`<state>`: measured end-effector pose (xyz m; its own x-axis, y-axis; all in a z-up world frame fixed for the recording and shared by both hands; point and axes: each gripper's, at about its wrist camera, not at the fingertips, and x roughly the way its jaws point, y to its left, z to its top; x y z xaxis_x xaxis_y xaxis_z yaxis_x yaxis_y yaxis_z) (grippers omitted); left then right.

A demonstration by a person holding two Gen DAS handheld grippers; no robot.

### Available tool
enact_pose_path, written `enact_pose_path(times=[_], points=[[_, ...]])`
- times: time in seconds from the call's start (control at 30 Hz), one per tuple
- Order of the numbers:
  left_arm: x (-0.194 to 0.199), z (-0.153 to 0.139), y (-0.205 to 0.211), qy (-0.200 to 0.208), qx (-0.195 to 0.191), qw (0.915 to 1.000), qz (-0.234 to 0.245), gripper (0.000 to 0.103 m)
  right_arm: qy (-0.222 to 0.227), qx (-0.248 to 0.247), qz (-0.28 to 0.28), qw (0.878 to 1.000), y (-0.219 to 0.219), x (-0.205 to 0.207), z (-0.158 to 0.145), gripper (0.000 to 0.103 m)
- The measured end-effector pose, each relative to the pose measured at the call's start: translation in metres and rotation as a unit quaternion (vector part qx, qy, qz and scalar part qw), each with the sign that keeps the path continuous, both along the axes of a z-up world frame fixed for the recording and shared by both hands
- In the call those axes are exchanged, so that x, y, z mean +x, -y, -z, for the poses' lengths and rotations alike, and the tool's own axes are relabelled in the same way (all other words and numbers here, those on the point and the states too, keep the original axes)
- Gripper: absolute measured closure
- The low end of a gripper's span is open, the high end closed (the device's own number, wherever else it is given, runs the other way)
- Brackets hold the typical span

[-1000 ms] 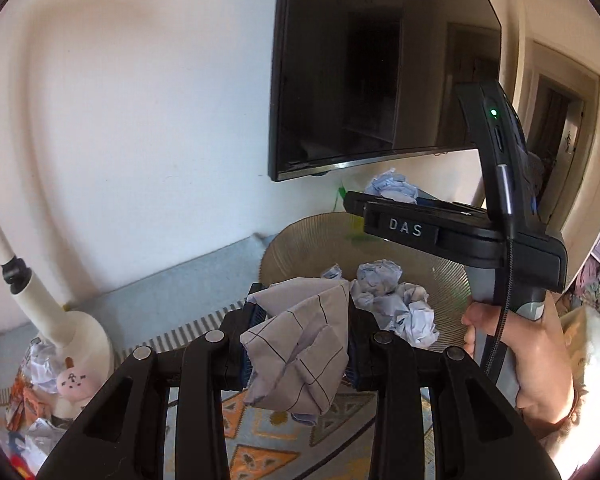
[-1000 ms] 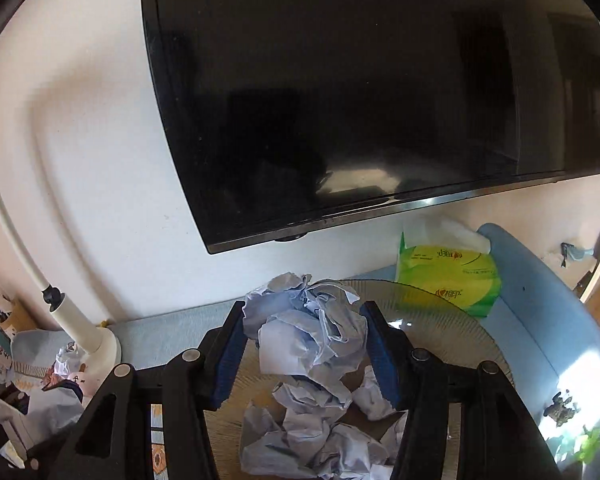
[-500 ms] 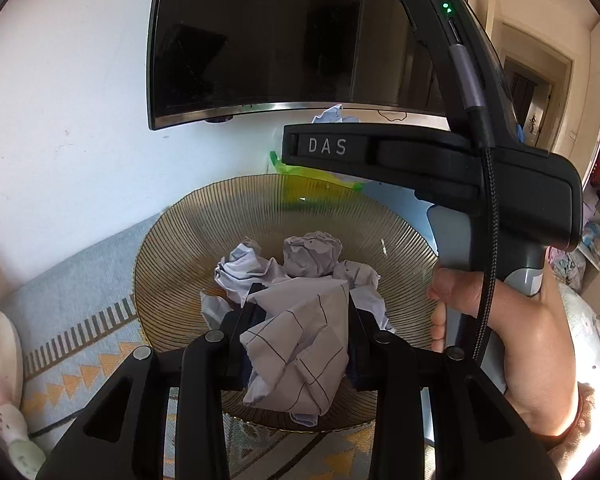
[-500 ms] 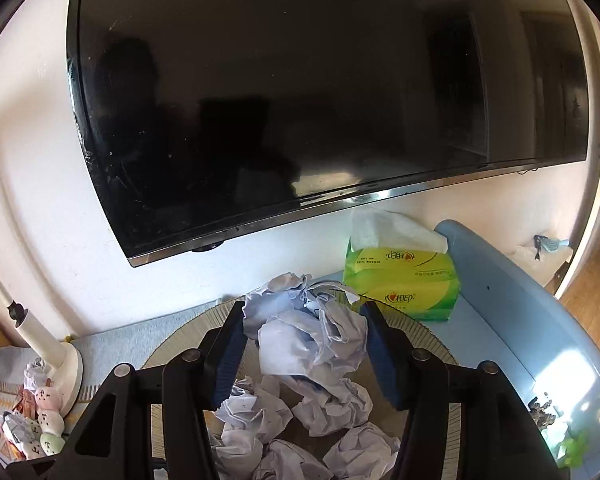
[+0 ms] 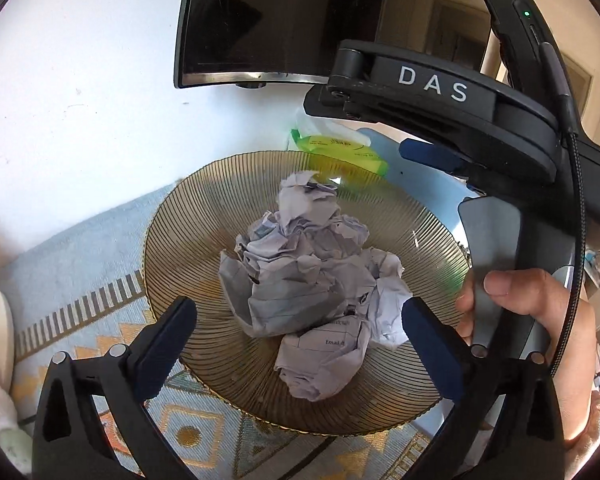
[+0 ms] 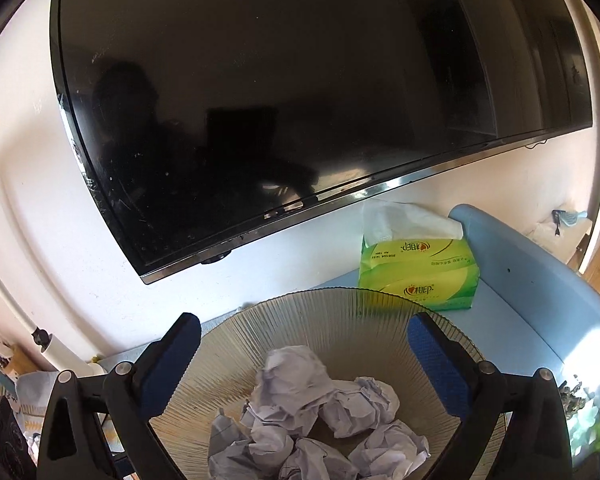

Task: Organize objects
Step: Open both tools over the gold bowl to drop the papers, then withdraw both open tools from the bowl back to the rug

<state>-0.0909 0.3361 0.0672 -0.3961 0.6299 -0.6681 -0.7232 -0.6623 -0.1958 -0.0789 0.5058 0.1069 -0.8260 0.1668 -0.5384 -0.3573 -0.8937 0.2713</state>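
Both hand-held grippers are spread wide and pinch nothing; the left hand-held gripper [image 5: 298,322] and right hand-held gripper [image 6: 304,354] hang over the bowl [image 5: 172,248]; paper balls [image 5: 304,276] sit piled inside it; this drop looks done; next, I think, go find more paper on the table [image 5: 80,248].

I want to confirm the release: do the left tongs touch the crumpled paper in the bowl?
Apart. In the left wrist view, the left tongs stand open, with bowl visible between each finger and the crumpled paper.
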Motion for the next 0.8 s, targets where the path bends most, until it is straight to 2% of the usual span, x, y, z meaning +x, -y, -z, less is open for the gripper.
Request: enact_pose_path(times=[0.07,0.17,0.37,0.5,0.8], points=[[-0.005,0.001,0.000,0.007,0.001,1.0000,0.003,0.001,0.006,0.001,-0.003,1.000,0.002,-0.003,0.002,0.000],[-0.004,0.000,0.000,-0.006,-0.002,1.0000,-0.002,0.001,0.009,0.001,-0.010,1.000,0.007,-0.005,0.002,0.000],[-0.005,-0.009,0.018,-0.007,-0.007,0.9998,-0.015,0.001,0.007,0.017,-0.020,1.000,0.025,-0.002,-0.006,0.000],[0.001,-0.032,0.055,0.018,0.032,0.9989,-0.029,0.001,0.008,0.043,-0.034,0.998,0.051,-0.003,-0.017,0.000],[0.007,-0.077,0.135,0.011,0.054,0.9937,-0.098,0.001,-0.015,0.057,-0.107,0.993,0.141,-0.005,-0.039,0.000]])
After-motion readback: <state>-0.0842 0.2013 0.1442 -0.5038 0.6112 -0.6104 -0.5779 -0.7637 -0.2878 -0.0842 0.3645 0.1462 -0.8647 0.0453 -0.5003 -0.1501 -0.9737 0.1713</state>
